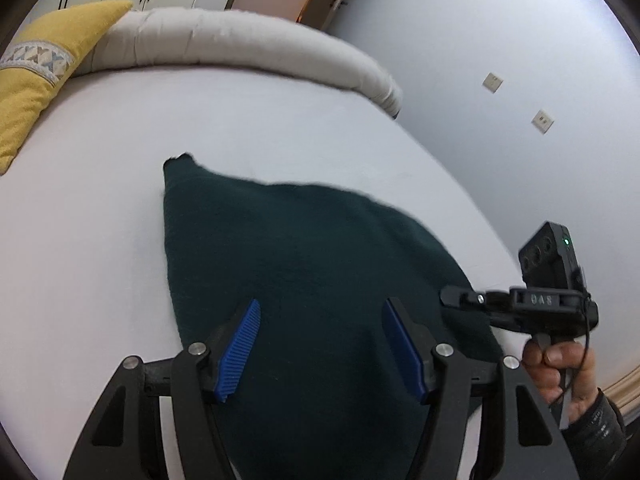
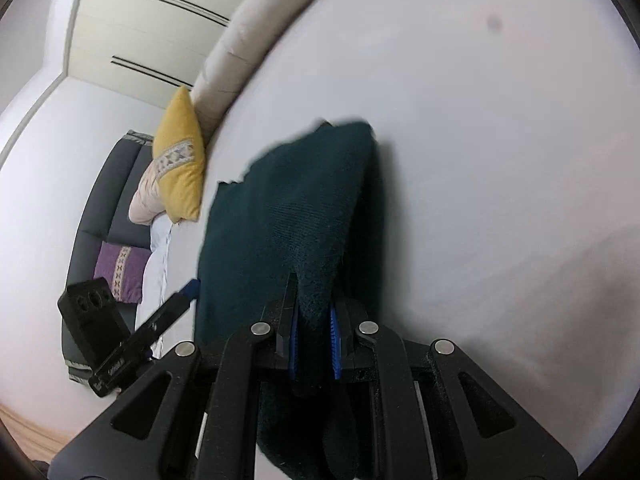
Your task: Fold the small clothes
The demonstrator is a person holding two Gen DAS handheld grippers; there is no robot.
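1. Left tool [image 1: 320, 344], black frame with blue ribbed pads [image 1: 238, 350], bottom centre of the left wrist view: released, pads spread wide above the cloth, nothing pinched.
2. Right tool [image 2: 314, 344], bottom centre of the right wrist view: clenched on a raised fold of the dark green knitted garment [image 2: 288, 216].
3. Garment spread on the pale grey bed sheet [image 1: 100, 208], frame centre, one corner pointing upper left.
4. A bare hand [image 1: 560, 376] with dark sleeve grips the right tool's handle, lower right of the left view.
5. Yellow cushion with patterned band [image 1: 36, 80], upper left.
6. Beige rolled duvet [image 1: 240, 44] along the bed's far edge, top.
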